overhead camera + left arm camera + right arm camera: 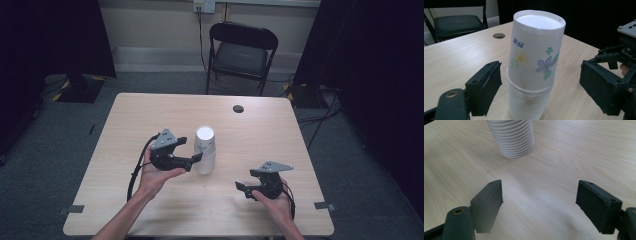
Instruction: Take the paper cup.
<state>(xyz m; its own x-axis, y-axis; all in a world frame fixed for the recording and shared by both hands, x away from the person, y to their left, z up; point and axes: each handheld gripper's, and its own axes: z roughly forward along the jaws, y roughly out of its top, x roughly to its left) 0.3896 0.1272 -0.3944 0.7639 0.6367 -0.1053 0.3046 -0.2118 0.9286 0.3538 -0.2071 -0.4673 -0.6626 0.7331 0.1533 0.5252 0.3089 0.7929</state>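
Near the middle of the table point(125, 120), a stack of upturned paper cups point(204, 149) is standing, its top cup printed with flowers. Just left of it, the left gripper point(537, 85) is spreading wide, pads flanking the stack without pressing. Toward the near right, the right gripper point(539, 205) is hovering wide and empty.

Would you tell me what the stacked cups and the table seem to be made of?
Stack of cups: likely matte white paper, judging by thin rolled rims and a printed flower pattern on the top one. Table: pale wood-grain surface, possibly laminate; faint sheen.
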